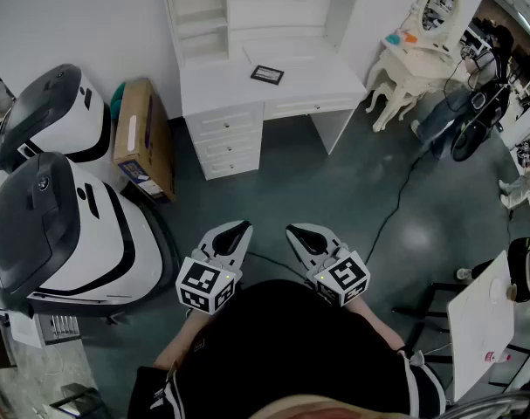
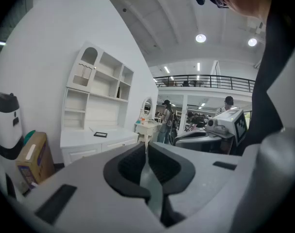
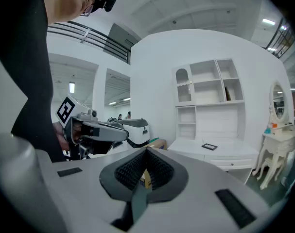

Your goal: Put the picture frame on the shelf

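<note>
Nearest to us, the left gripper (image 1: 234,234) and the right gripper (image 1: 301,236) are side by side above the grey floor (image 1: 334,182), each with its jaws closed together and nothing between them. Beyond them a black cable (image 1: 395,208) runs over the floor, and at the left stand two large white and black machines (image 1: 64,234) and a cardboard box (image 1: 142,138), the box just beside the drawers of the white bench (image 1: 317,81). Farther away the picture frame (image 1: 267,75) lies flat on that bench, well apart from both grippers and below the shelf (image 1: 203,16) that rises at its back, while a white dressing table (image 1: 413,59) with an oval mirror stands at the right.
</note>
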### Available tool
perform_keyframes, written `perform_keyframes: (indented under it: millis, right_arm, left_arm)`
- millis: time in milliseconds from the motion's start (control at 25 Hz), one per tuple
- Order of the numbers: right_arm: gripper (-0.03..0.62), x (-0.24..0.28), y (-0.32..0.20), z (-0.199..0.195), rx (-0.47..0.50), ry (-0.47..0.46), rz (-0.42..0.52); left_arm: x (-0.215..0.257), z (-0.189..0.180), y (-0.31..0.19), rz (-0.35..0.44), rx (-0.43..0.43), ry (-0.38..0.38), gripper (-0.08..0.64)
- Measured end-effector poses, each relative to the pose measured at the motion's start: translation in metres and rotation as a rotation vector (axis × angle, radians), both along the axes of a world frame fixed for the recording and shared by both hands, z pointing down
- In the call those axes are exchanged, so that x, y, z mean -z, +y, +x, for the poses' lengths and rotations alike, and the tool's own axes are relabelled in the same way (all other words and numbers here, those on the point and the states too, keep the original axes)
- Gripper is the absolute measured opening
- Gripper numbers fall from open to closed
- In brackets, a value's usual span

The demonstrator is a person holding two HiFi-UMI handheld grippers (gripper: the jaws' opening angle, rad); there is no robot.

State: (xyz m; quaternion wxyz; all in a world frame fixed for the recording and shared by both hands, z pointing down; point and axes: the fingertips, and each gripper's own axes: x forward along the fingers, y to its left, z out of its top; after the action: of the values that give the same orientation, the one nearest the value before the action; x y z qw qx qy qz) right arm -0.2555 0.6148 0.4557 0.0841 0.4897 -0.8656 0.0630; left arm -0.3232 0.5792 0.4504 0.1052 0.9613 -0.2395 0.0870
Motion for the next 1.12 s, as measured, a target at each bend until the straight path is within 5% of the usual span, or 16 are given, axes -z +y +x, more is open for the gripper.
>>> perform_keyframes:
  millis: [320, 760, 1120]
  right_arm:
    - [0.018, -0.005, -0.018, -0.034, 0.024, 0.005, 0.001]
    - [0.018, -0.013, -0.06, -0.128, 0.094, -0.032, -0.013]
    - [0.02, -0.028, -0.085, -0.14, 0.061, -0.049, -0.11]
  left_arm:
    - [-0.004, -0.037, -0.016, -0.005, 0.028, 0.004, 0.023]
    - [-0.012, -0.122, -0.051, -0.007, 0.058, -0.002, 0.023]
    - [-0.022, -0.129, -0.075, -0.05, 0.024, 0.027, 0.023]
